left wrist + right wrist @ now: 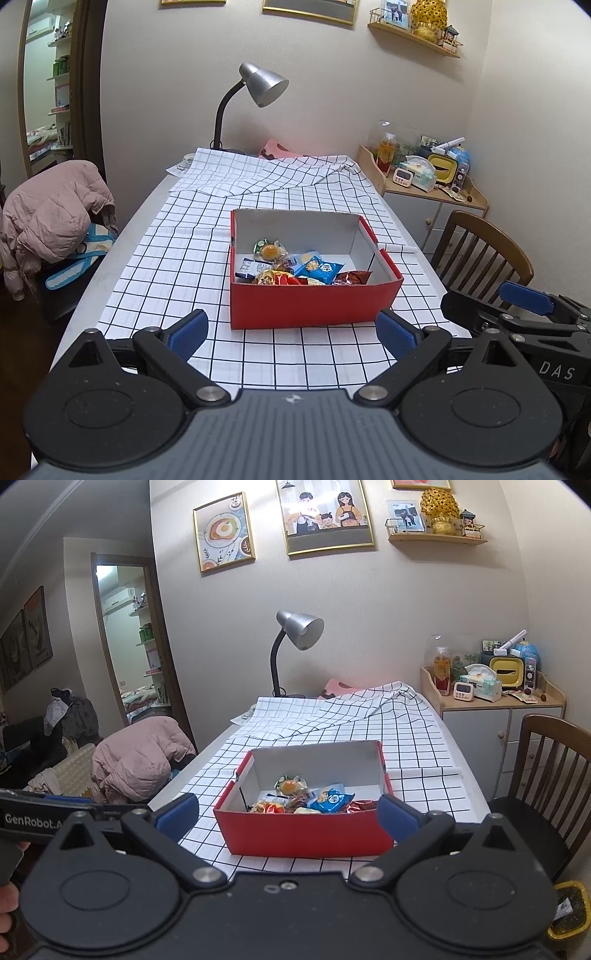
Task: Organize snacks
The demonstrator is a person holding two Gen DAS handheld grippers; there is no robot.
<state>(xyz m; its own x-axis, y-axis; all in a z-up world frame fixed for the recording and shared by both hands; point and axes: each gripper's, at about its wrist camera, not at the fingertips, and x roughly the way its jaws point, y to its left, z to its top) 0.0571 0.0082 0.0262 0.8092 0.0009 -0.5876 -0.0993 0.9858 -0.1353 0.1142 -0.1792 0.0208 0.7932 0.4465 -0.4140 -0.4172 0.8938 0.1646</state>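
Note:
A red box [306,304] [303,830] with a white inside stands on the checked tablecloth [177,258] [406,738]. In it lie several snack packets: a blue one [319,268] [330,798], a clear one with an orange sweet [269,251] [290,785], and a dark red one [352,277]. My left gripper [291,334] is open and empty, held back from the box's near wall. My right gripper [286,814] is also open and empty, just before the box's front edge. The right gripper's body [532,321] shows at the right of the left wrist view.
A grey desk lamp [258,88] [295,635] stands at the table's far end on folded cloth. A pink jacket [51,214] [140,760] hangs over a chair at left. A wooden chair [484,247] [546,775] and a cluttered cabinet [432,184] [491,701] are at right.

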